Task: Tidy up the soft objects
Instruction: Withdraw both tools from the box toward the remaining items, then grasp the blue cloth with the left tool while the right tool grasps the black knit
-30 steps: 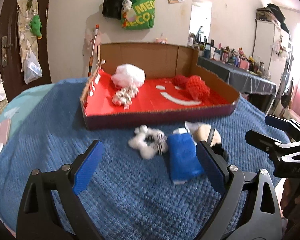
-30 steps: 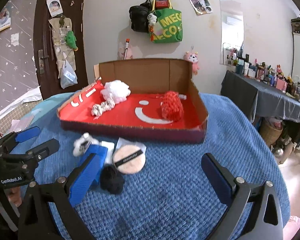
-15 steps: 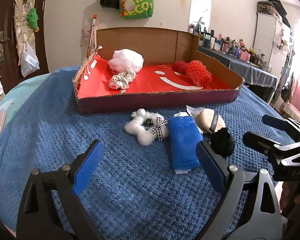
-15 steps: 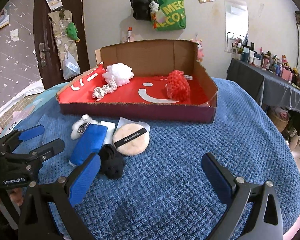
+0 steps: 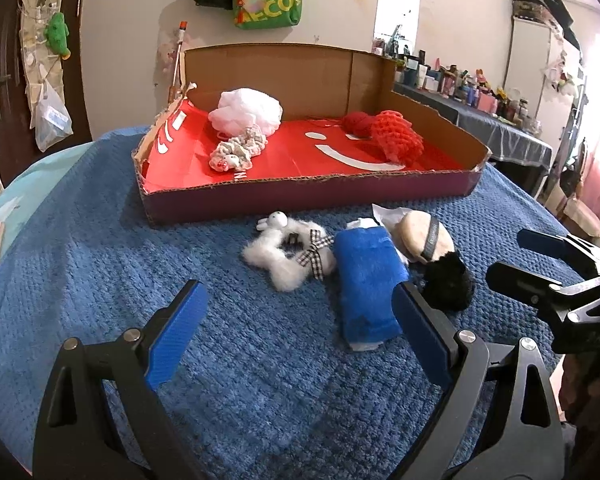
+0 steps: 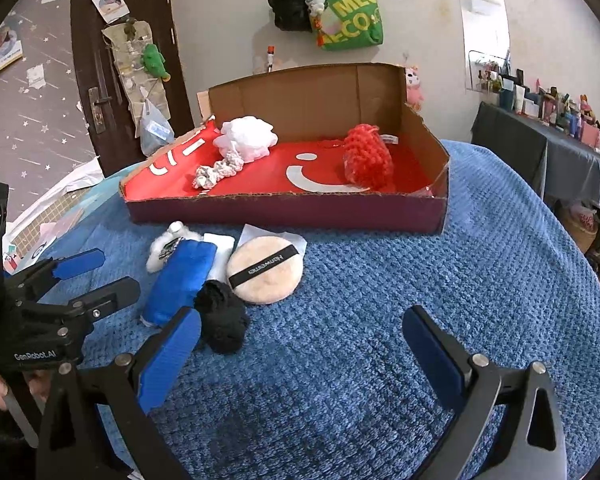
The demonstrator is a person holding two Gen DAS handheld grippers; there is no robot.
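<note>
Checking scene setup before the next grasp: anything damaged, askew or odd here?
The cardboard box is worn: its front-left corner is torn and frayed. A white wrapper lies crumpled under the powder puff. Otherwise nothing is spilled; both grippers are open and empty.

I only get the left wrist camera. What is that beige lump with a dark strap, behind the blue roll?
Observer: The right wrist view shows it from above. It is a round powder puff lying flat, partly on a white packet, with white lettering on its black band.
Visitor: And the other claw? I only see the side of it at the edge of my picture.
Observer: The right claw is wide open and empty over the blue blanket. The black fuzzy ball sits just beside its left finger, outside the gap.
</note>
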